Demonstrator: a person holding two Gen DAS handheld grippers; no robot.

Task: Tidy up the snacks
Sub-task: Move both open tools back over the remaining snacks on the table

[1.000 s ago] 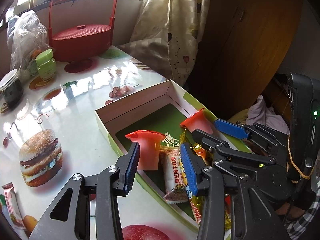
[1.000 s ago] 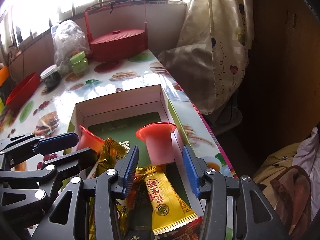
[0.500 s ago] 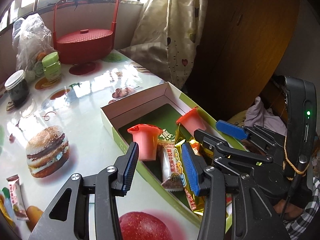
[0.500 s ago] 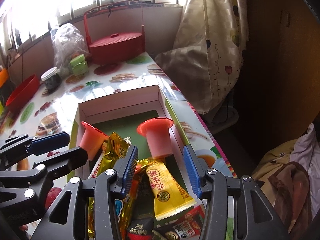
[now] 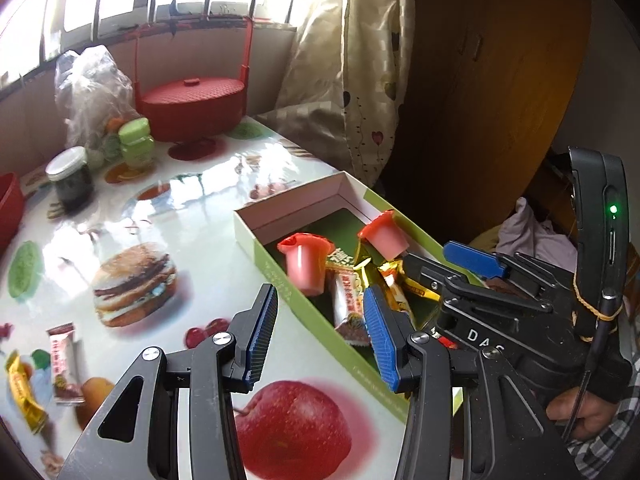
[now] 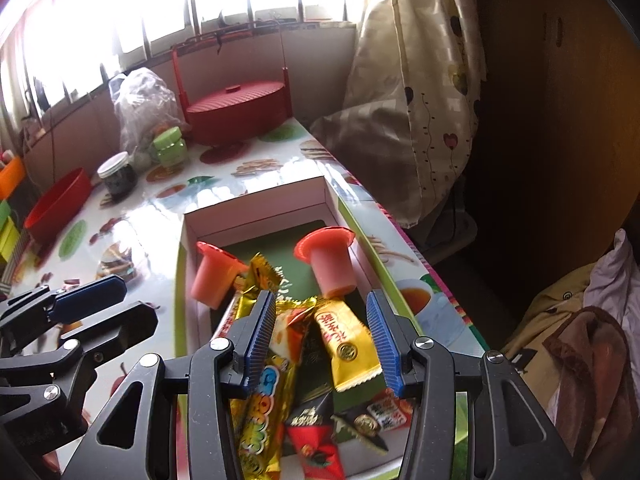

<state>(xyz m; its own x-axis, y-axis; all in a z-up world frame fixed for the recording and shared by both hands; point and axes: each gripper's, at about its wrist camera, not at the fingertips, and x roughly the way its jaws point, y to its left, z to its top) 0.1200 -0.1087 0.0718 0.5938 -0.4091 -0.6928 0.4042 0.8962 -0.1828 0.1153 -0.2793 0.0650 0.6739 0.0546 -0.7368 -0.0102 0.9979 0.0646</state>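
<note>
Lying near the table's [image 5: 168, 208] left edge, two loose bars, one yellow [image 5: 22, 392] and one brown [image 5: 64, 360], sit well apart from the box [image 5: 280, 276], their long axes running roughly toward the near edge. The left hand-held gripper [image 5: 316, 340] hangs over the box's left wall with its jaws partly open and nothing between them. The box is a long green-sided carton with pale inner walls, its long axis running from the near edge toward the far end by the curtain [image 6: 420, 80], close along the table's right edge. Inside, two pink jelly cups with red rims lie tipped: the left cup [image 6: 212, 276] leans with its rim up and to the left, the right cup [image 6: 328, 260] stands nearly upside down on its narrow base end. Nearer, wrapped bars lie heaped, mostly lengthwise in the box: a gold bar [image 6: 260, 280], a yellow bar [image 6: 344, 344], a red packet [image 6: 316, 444]. The right hand-held gripper [image 6: 320, 340] hangs above this heap, jaws partly open, gripping nothing; the yellow bar lies below the gap.
</note>
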